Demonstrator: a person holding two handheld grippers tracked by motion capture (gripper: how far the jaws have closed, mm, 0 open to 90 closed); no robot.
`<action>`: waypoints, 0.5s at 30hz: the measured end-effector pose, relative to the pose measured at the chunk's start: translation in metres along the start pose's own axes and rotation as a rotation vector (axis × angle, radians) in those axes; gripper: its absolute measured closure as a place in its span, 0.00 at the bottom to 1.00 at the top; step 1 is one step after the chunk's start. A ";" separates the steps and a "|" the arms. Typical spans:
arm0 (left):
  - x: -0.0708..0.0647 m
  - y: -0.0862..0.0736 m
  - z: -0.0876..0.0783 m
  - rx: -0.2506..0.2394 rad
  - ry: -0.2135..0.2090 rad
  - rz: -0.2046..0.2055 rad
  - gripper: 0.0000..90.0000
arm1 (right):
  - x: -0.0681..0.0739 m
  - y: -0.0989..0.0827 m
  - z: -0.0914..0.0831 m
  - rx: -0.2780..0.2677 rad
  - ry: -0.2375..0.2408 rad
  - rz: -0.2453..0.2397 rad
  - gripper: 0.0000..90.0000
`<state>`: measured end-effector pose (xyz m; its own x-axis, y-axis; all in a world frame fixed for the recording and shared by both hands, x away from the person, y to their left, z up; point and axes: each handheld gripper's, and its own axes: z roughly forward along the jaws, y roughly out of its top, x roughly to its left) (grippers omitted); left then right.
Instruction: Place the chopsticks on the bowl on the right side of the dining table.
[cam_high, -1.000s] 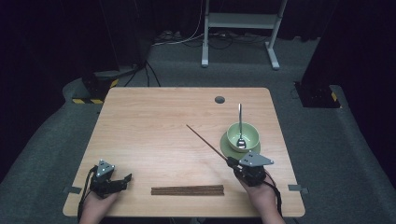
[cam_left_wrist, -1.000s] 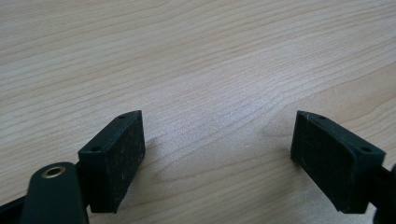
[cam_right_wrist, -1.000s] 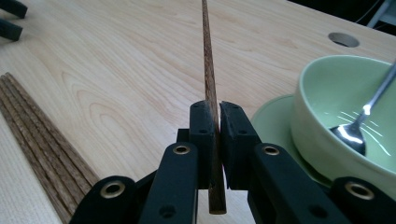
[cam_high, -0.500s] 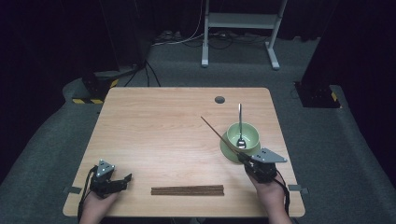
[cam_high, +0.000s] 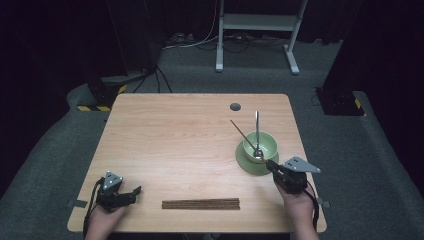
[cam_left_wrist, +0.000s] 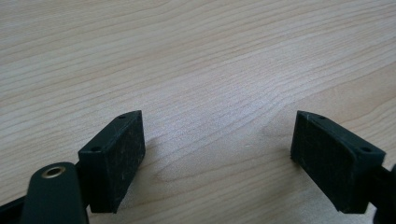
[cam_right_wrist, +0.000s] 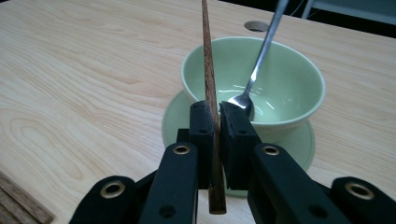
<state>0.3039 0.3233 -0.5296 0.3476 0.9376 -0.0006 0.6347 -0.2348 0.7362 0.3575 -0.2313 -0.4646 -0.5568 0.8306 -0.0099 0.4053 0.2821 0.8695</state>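
Observation:
My right gripper (cam_high: 274, 167) (cam_right_wrist: 215, 115) is shut on one brown wooden chopstick (cam_high: 245, 137) (cam_right_wrist: 209, 70), which slants up and away over the green bowl (cam_high: 260, 145) (cam_right_wrist: 289, 88). The bowl stands on a green saucer (cam_high: 248, 164) (cam_right_wrist: 173, 116) and holds a metal spoon (cam_high: 257, 130) (cam_right_wrist: 261, 56) leaning on its far rim. Several more chopsticks (cam_high: 200, 204) (cam_right_wrist: 18, 198) lie in a row near the table's front edge. My left gripper (cam_high: 131, 194) (cam_left_wrist: 218, 154) rests open at the front left, nothing but bare wood between its pads.
The light wooden table (cam_high: 170, 140) has a round cable hole (cam_high: 235, 106) at its far side. Past the table, a white metal stand (cam_high: 255, 30) and cables lie on the dark floor.
My right gripper has carried the chopstick to the right, from left of the bowl to over it. The left gripper has stayed put.

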 end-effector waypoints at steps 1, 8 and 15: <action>0.000 0.000 0.000 0.000 0.000 0.000 0.20 | -0.001 -0.001 0.000 0.002 -0.009 0.000 0.93; 0.000 0.000 0.000 0.000 0.000 0.000 0.20 | -0.008 -0.003 -0.002 0.004 -0.038 0.023 0.93; 0.000 0.000 0.000 0.000 0.000 0.000 0.20 | -0.010 -0.003 0.001 0.022 -0.050 0.024 0.93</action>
<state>0.3039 0.3233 -0.5296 0.3476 0.9376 -0.0004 0.6348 -0.2350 0.7360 0.3627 -0.2396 -0.4679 -0.5105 0.8597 -0.0143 0.4341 0.2720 0.8588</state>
